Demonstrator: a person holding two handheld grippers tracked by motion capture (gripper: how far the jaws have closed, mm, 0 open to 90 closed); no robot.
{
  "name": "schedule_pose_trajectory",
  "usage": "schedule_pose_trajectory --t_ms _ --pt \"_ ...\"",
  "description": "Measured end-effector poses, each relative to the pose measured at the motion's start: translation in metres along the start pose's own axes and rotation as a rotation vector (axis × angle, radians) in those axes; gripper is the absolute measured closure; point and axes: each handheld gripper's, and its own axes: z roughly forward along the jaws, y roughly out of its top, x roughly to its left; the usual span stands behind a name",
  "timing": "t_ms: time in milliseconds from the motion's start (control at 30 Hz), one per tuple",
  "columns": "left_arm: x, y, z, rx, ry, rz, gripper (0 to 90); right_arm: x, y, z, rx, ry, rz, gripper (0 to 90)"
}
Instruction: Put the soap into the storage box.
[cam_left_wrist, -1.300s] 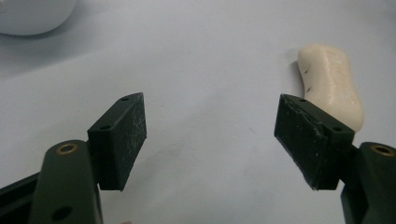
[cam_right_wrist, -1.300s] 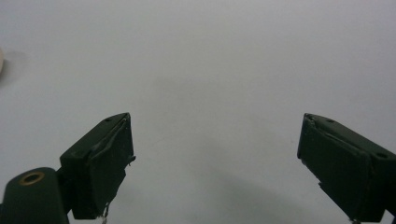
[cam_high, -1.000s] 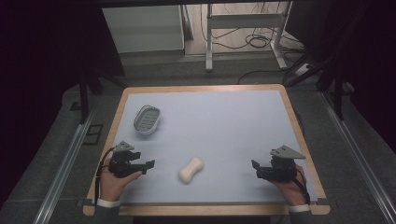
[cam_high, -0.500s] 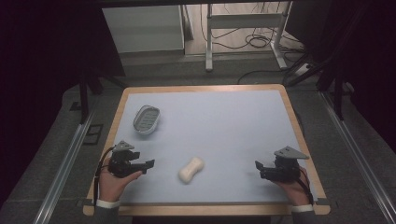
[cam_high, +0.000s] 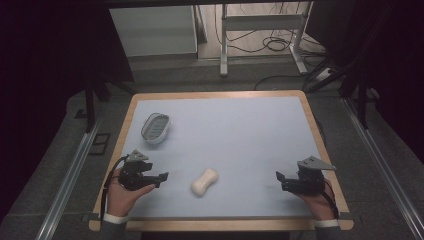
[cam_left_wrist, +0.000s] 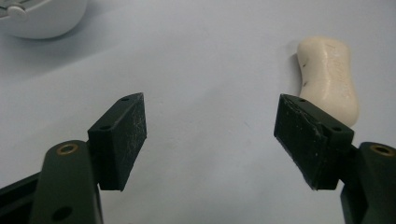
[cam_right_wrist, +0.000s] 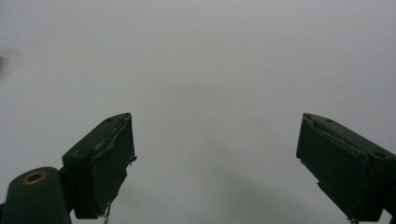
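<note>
A cream bar of soap lies on the pale blue table top near the front, a little left of centre. In the left gripper view the soap sits just beyond the right jaw. My left gripper rests at the front left, open and empty, its jaws facing the soap. A white soap dish with a grey slotted insert stands farther back on the left; its rim shows at the upper left of the left gripper view. My right gripper is open and empty at the front right.
The table has a wooden border. Beyond its far edge are a white cabinet, metal frame legs and cables on the floor. Metal rails run along both sides.
The right gripper has drawn back slightly toward the front right edge. The left gripper, soap and dish have stayed in place.
</note>
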Motion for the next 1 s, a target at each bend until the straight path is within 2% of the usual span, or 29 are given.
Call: schedule_pose_trajectory --t_ms 33,67,233,567,867,1000 --pt "-0.001 0.001 0.000 0.002 0.002 0.003 25.7 0.001 0.000 0.000 0.004 0.002 -0.003 11.0" --pt "-0.004 0.005 0.000 0.006 0.007 0.026 25.8 0.002 0.000 0.000 0.005 0.007 -0.005 11.0" --pt "-0.010 0.014 -0.001 0.010 0.001 0.047 25.8 0.001 0.000 -0.002 0.003 0.004 -0.003 11.0" --pt "-0.022 0.026 -0.003 0.015 -0.006 0.059 24.6 0.003 0.000 -0.002 0.006 -0.001 -0.007 11.0" --pt "-0.040 0.034 0.013 0.063 -0.030 0.101 24.6 0.006 0.000 0.000 0.012 0.003 -0.014 11.0" --pt "-0.044 0.036 0.021 0.078 -0.042 0.094 24.2 0.007 -0.001 0.001 0.017 0.005 -0.016 11.0"
